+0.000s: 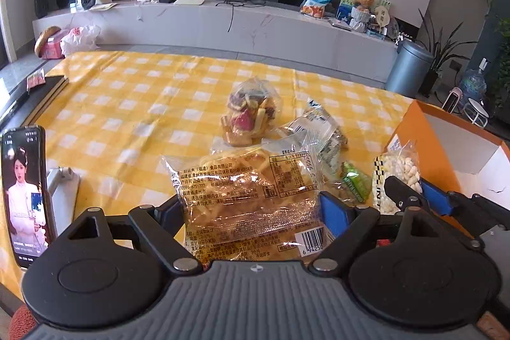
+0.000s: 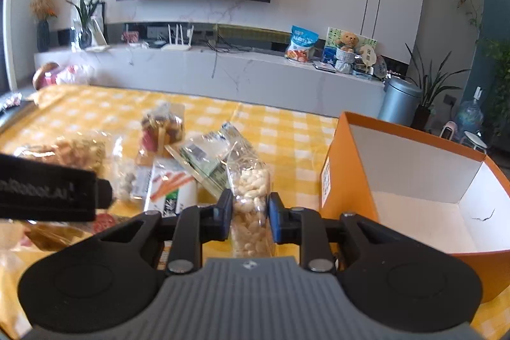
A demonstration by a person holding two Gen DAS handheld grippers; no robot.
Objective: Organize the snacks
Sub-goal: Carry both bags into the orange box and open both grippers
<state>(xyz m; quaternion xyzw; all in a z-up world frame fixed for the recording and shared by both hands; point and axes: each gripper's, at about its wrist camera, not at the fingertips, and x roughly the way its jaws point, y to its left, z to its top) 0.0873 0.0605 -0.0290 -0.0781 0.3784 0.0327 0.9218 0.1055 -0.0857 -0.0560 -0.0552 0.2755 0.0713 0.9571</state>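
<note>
My left gripper (image 1: 251, 206) is shut on a clear bag of golden-brown pastry (image 1: 245, 199) with a barcode, held over the yellow checked tablecloth (image 1: 127, 104). My right gripper (image 2: 249, 214) is shut on a clear bag of white puffed snacks (image 2: 251, 199), just left of the open orange box (image 2: 350, 180); that bag also shows in the left wrist view (image 1: 398, 174), with the right gripper (image 1: 414, 196) on it. More snack bags lie beyond: mixed colourful snacks (image 1: 251, 113), a clear wrapped pack (image 1: 318, 129), a green packet (image 1: 355, 184), and a carrot-printed packet (image 2: 172, 184).
The orange box (image 1: 414, 133) stands open at the right with a white inside. A phone (image 1: 24, 193) on a stand is at the left, with a dark book (image 1: 47, 88) behind it. A TV cabinet (image 1: 223, 21) and a grey bin (image 1: 409, 69) stand beyond the table.
</note>
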